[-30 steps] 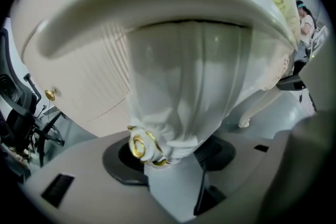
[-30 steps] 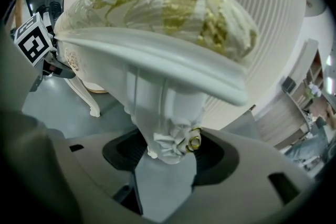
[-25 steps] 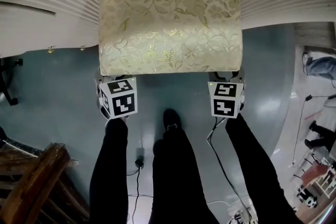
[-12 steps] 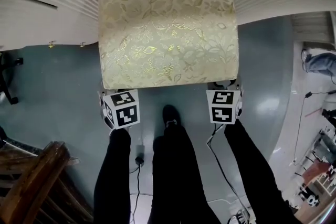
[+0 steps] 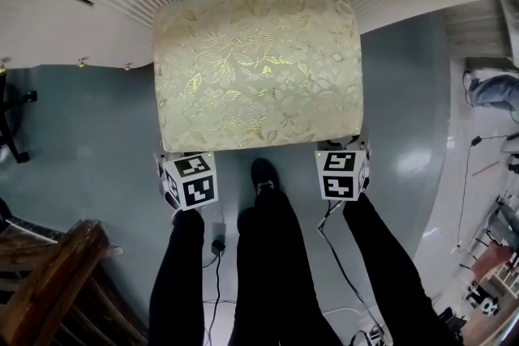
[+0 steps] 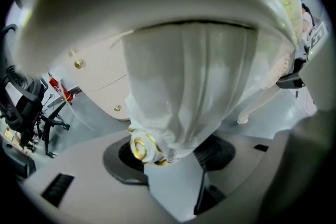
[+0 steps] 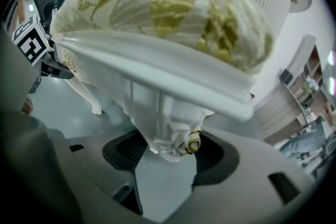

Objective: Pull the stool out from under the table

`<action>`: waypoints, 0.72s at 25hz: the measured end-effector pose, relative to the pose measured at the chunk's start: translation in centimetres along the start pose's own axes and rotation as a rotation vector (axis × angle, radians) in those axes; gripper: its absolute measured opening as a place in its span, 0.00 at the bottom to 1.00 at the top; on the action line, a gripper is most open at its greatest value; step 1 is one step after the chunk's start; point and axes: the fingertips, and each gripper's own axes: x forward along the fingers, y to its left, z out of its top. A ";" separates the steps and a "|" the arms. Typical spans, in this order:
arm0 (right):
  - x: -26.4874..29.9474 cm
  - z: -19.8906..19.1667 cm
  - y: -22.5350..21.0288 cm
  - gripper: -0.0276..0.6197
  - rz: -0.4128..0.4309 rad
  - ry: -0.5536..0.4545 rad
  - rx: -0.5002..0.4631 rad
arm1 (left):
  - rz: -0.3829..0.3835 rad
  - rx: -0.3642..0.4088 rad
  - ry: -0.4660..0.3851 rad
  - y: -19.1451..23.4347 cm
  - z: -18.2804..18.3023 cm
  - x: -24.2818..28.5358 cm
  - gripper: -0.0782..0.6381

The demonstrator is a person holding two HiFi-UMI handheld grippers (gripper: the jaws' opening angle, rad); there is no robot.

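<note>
While jaws stand wide, grippers [image 6: 170, 153] [image 7: 168, 153] clamp stool legs [image 6: 189, 81] [image 7: 152, 107].

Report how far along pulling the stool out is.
Done: most of the stool cushion shows clear of the table; only its far edge sits at the table's opening. In hand: left gripper and right gripper jaws are clamped on its front legs. Left: draw the far edge fully clear, then release.
</note>
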 end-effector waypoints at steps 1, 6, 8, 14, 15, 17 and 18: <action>0.0 0.0 0.0 0.46 0.000 -0.001 0.004 | 0.000 0.001 0.002 0.0 0.0 0.0 0.48; 0.0 0.1 -0.2 0.46 -0.002 0.007 0.000 | -0.003 -0.006 0.010 0.0 0.1 -0.1 0.48; 0.1 0.0 -0.2 0.46 -0.003 0.011 -0.001 | -0.004 -0.008 0.013 0.0 0.0 -0.1 0.48; 0.2 -0.1 0.0 0.46 0.005 0.018 0.007 | -0.005 0.001 0.018 0.0 0.0 -0.2 0.48; 0.2 0.0 0.0 0.46 0.006 0.017 0.006 | -0.004 0.001 0.021 0.0 0.0 -0.2 0.48; 0.1 0.1 0.0 0.46 0.007 0.020 0.002 | -0.002 0.000 0.031 0.0 -0.1 -0.3 0.48; 0.1 0.0 0.0 0.46 0.007 0.021 0.002 | -0.001 -0.003 0.036 0.0 -0.2 -0.4 0.48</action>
